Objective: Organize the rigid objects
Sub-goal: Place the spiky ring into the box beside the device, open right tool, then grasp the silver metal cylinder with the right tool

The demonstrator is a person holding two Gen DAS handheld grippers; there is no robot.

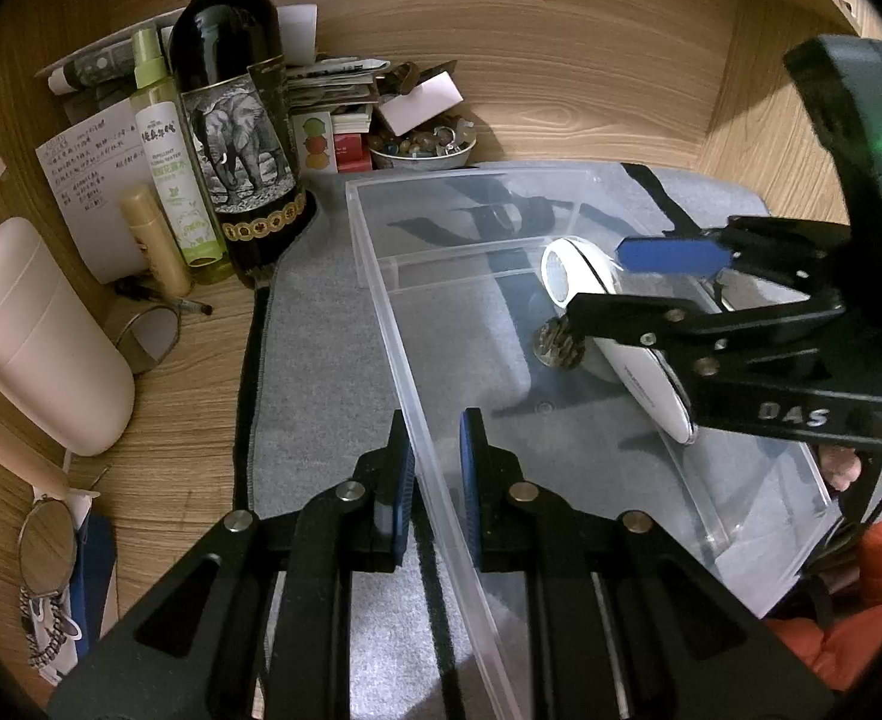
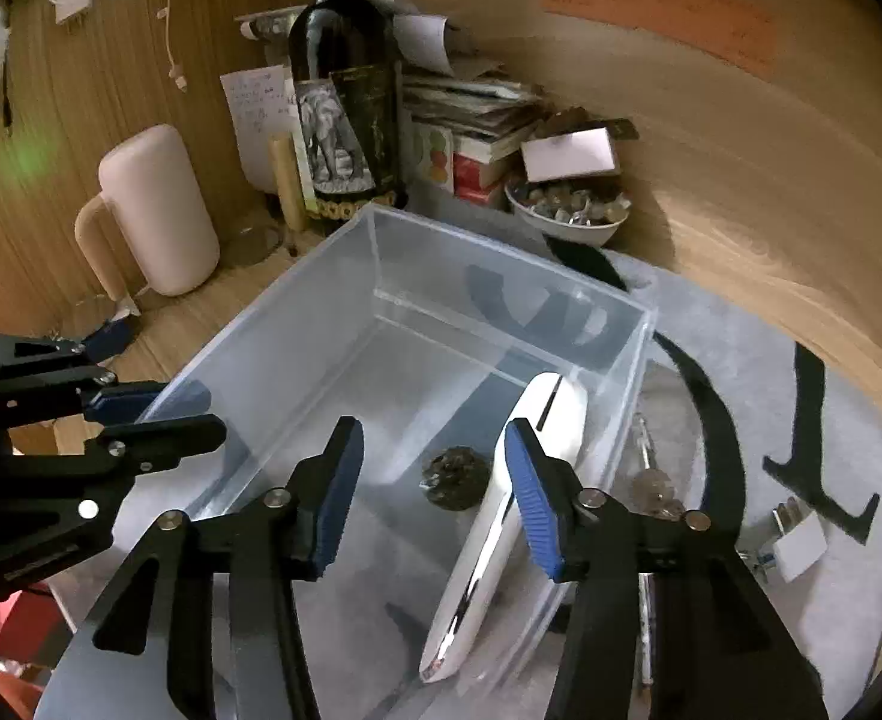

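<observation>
You have the white gadget [image 2: 504, 516] and a dark lump [image 2: 456, 478] in the clear box [image 2: 249, 360] under your spread right jaws, left jaws straddle its wall unclamped, small bits [image 2: 801, 543] wait outside.

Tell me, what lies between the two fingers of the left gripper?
In the left wrist view, the near wall of the clear plastic bin runs between the fingers of the left gripper. The pads straddle it; contact is unclear.
</observation>
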